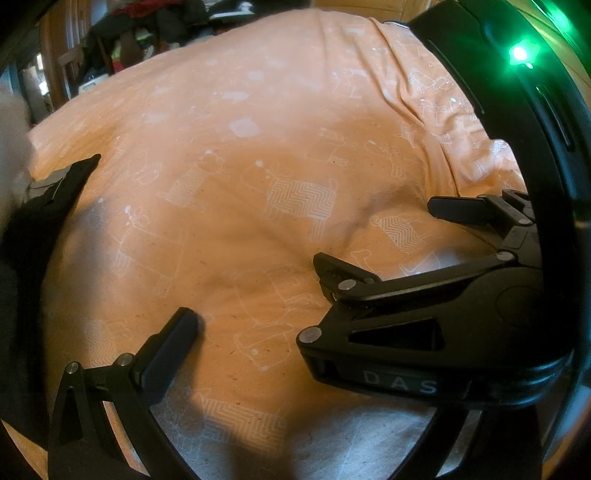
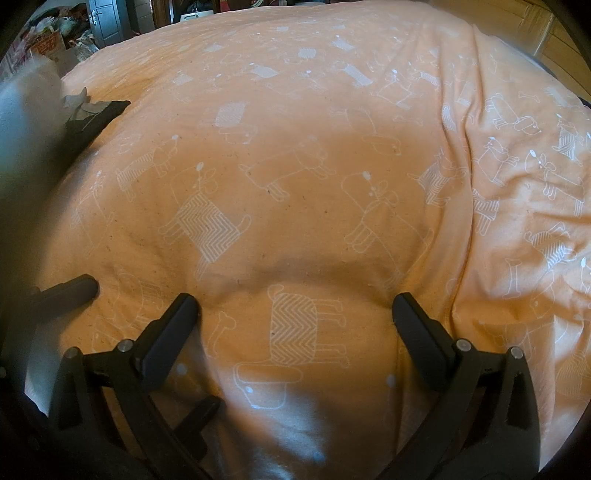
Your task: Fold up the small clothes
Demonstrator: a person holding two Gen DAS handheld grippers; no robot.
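Dark garment (image 2: 94, 118) sits at far left edge of the bed, bunched, black fabric with a grey strip or trim along its upper side and one corner poking out to a point toward the bed's middle; not flat, fold state unclear. Same garment in left wrist view (image 1: 62, 188), closer, blurred, black with grey edge, running off the left border. Something pale and fuzzy lies just beside it at the left edge, too blurred to identify. Both claws are well apart from the garment. Right claw (image 2: 295, 310) is released, fingers spread wide, nothing between them, tips low over the sheet (image 2: 295, 147) and pressing or nearly pressing into it, cannot tell which. Left claw: only one finger (image 1: 173, 343) of its own shows in left wrist view, the other side is hidden behind the right claw's body, so I cannot tell whether it is released or clenched. Right claw (image 1: 373, 236) crosses the left view from the right, fingers apart, green LED (image 1: 520, 53) lit on its housing. Sheet is orange with white outline dogs, some chevron-filled; a long crease runs down its right part. Wooden furniture and a cluttered pile (image 1: 147, 33) of stuff beyond the bed's far edge, detail unreadable.
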